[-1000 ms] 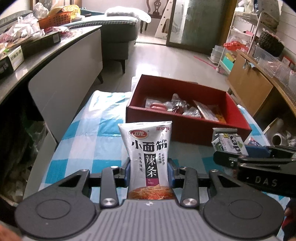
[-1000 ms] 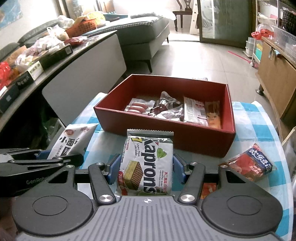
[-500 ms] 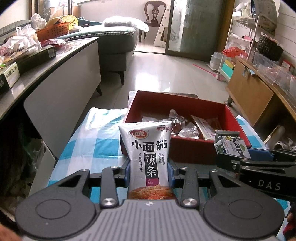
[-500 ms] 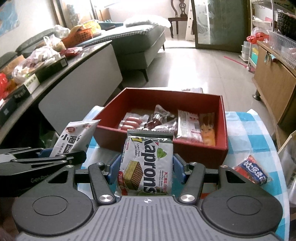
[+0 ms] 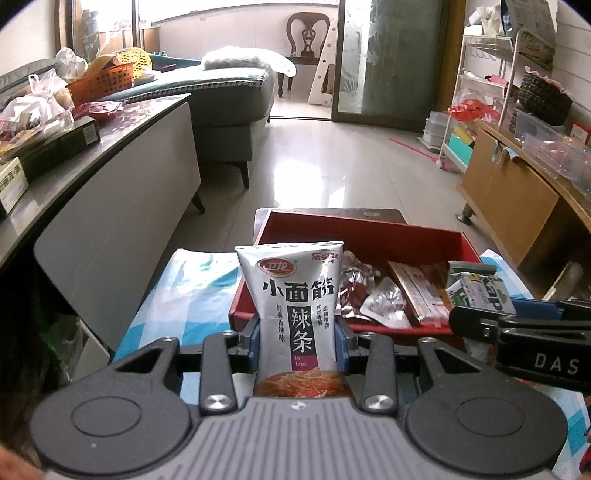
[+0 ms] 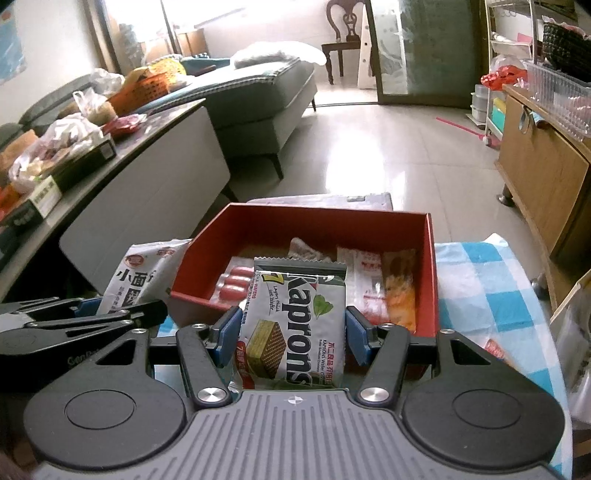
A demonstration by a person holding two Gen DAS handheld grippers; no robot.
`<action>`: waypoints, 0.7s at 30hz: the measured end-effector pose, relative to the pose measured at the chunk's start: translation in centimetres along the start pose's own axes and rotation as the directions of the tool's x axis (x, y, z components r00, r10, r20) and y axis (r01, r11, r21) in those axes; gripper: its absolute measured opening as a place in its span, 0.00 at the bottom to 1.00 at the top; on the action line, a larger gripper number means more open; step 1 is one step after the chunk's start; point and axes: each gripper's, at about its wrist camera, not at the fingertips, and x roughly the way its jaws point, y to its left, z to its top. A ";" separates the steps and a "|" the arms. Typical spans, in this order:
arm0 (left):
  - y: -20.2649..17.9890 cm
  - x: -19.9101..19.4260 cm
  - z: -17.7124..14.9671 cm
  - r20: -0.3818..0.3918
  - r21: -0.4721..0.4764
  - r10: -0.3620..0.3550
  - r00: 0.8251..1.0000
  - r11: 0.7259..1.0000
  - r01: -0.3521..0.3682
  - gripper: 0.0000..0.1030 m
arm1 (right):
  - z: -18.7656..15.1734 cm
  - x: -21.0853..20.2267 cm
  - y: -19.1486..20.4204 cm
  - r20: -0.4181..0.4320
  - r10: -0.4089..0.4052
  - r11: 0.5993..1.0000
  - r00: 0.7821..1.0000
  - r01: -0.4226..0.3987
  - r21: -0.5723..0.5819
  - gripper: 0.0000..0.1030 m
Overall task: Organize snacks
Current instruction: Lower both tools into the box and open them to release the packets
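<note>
While jaws clamp them: upright silver latiao pouch (image 5: 299, 306), green-grey Kaprons wafer pack (image 6: 295, 325).

Home living room, grey sofa (image 5: 229, 92), wooden chair (image 5: 308, 33), tiled floor (image 5: 332, 166)

Two claws are showing: the left claw (image 5: 297, 341) is gripping one silver-white plastic packet of spicy strips (image 5: 295, 306), and the right claw (image 6: 291, 332) is clamping one grey-green foil wafer packet (image 6: 295, 325). Just ahead of both claws, one red rectangular cardboard box (image 6: 430, 266) is sitting, holding one clear pack of three red sausages (image 6: 231, 284); the other wrappers inside are overlapping too much to count. One small red snack pouch (image 6: 495, 349) is lying to the right of the right claw.
</note>
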 end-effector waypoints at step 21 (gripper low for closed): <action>-1.3 6.8 4.2 0.005 0.004 0.029 1.000 1.000 -0.029 0.31 | 3.7 6.2 -2.8 -0.009 -0.028 0.999 1.000 0.028 0.017 0.64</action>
